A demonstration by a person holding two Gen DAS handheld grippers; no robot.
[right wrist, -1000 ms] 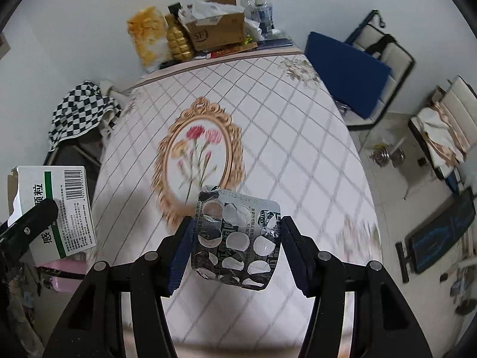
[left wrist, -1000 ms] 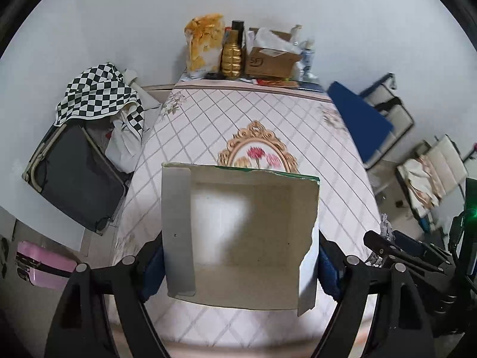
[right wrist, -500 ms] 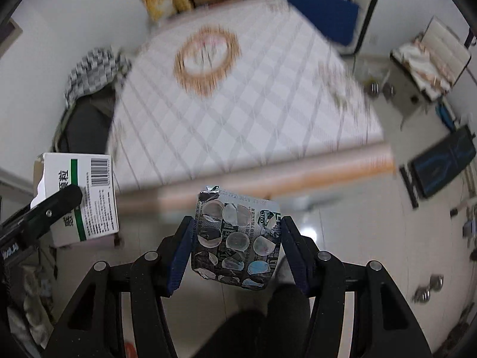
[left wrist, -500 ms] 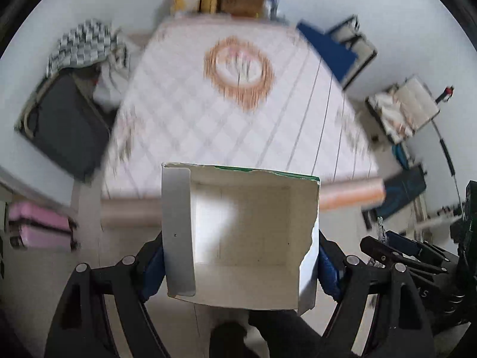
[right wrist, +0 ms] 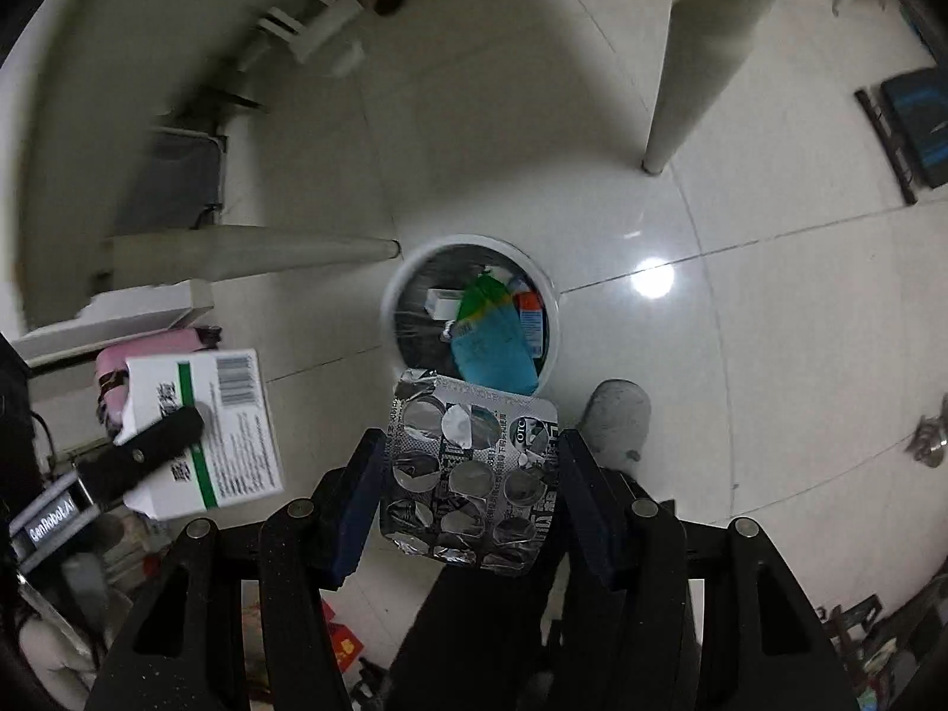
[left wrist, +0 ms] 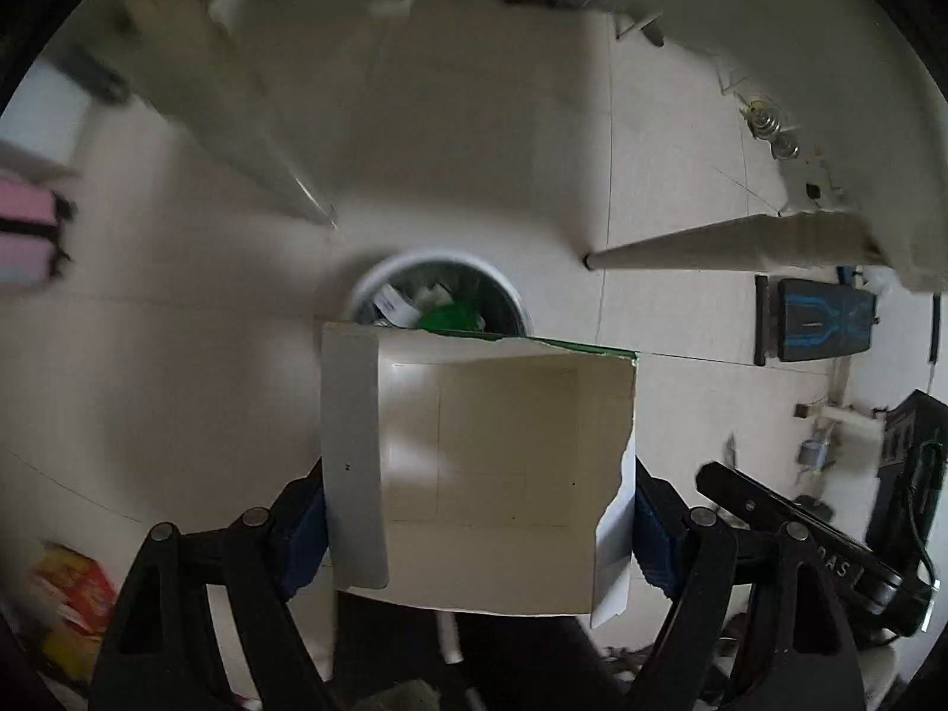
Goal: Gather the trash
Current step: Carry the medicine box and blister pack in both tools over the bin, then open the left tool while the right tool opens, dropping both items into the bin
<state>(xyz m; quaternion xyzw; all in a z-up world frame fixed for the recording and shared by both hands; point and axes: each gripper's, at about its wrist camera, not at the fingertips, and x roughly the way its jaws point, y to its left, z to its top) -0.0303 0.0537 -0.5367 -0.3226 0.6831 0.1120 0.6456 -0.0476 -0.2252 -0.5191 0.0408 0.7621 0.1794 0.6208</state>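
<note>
My left gripper (left wrist: 480, 509) is shut on an opened white medicine box (left wrist: 486, 474), its open end facing the camera; the box also shows in the right wrist view (right wrist: 207, 420) at the left. My right gripper (right wrist: 468, 474) is shut on an empty silver blister pack (right wrist: 471, 468). Both are held above a round white trash bin (right wrist: 391, 302) on the floor, which holds green, blue and white rubbish. In the left wrist view the bin (left wrist: 367, 284) sits just beyond the box's far edge, partly hidden by it.
Table legs (right wrist: 681, 59) (right wrist: 249, 249) stand on the tiled floor on either side of the bin. A pink case (right wrist: 154, 349) lies at the left. A grey slipper (right wrist: 613, 420) is beside the bin. A black and blue mat (left wrist: 817, 320) lies at the right.
Both grippers have swung down from the table top to point at the floor, over the trash bin. Each still holds its item.
</note>
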